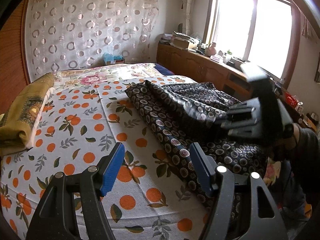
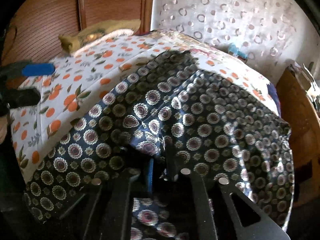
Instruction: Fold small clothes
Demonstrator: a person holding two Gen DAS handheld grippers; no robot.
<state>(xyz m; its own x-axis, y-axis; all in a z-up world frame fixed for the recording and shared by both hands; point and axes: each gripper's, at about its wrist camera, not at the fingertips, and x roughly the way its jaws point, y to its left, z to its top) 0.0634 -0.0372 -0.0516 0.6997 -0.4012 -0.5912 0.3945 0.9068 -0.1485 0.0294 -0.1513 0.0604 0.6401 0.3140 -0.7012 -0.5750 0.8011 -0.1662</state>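
The left gripper (image 1: 157,168) hangs just over the bed (image 1: 84,132), and its blue fingers (image 1: 112,170) are spread apart with nothing between them. Just to its right lies the dark flower-print cloth (image 1: 180,124), partly folded on the orange-dotted cover. The right gripper (image 2: 160,172) has its fingers pinched tight on a fold of that cloth. Farther left sits a folded yellow blanket (image 1: 24,116). Far back is a bright window (image 1: 252,30).

A bright window (image 1: 252,30) floods daylight over a cluttered low wooden cabinet (image 1: 200,64), a sheer circle-patterned curtain (image 1: 90,30) covers the far wall, and an orange-print bedspread (image 1: 80,124) covers the bed.
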